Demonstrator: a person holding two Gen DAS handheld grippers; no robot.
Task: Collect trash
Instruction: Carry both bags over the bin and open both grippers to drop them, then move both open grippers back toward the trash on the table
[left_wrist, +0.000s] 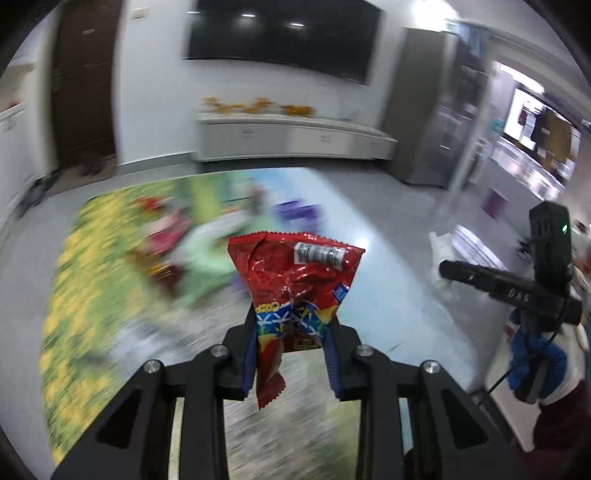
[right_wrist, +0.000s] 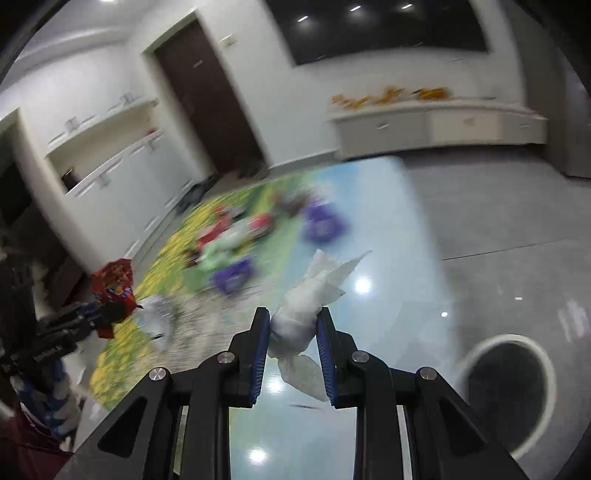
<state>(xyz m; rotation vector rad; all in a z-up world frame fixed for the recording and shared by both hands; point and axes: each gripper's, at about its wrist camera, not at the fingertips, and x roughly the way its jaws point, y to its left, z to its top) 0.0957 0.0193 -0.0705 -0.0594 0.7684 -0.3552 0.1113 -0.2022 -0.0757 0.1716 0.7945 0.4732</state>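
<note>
My left gripper (left_wrist: 291, 332) is shut on a crumpled red snack bag (left_wrist: 295, 277) and holds it above the colourful floor mat (left_wrist: 92, 277). The bag also shows in the right wrist view (right_wrist: 112, 284), at the far left. My right gripper (right_wrist: 291, 332) is shut on a crumpled white tissue (right_wrist: 310, 302) and holds it above the mat's pale blue part. It shows in the left wrist view (left_wrist: 450, 271) at the right, seen from the side. A round white-rimmed bin (right_wrist: 513, 391) with a dark inside stands on the floor, lower right of the right gripper.
Blurred purple (right_wrist: 321, 221), red (right_wrist: 258, 225) and pale green (right_wrist: 225, 247) wrappers lie on the mat. A crumpled silver wrapper (right_wrist: 159, 317) lies nearer. A low white cabinet (left_wrist: 291, 136) stands under a wall screen (left_wrist: 284, 33). A brown door (right_wrist: 210, 99) is at the back left.
</note>
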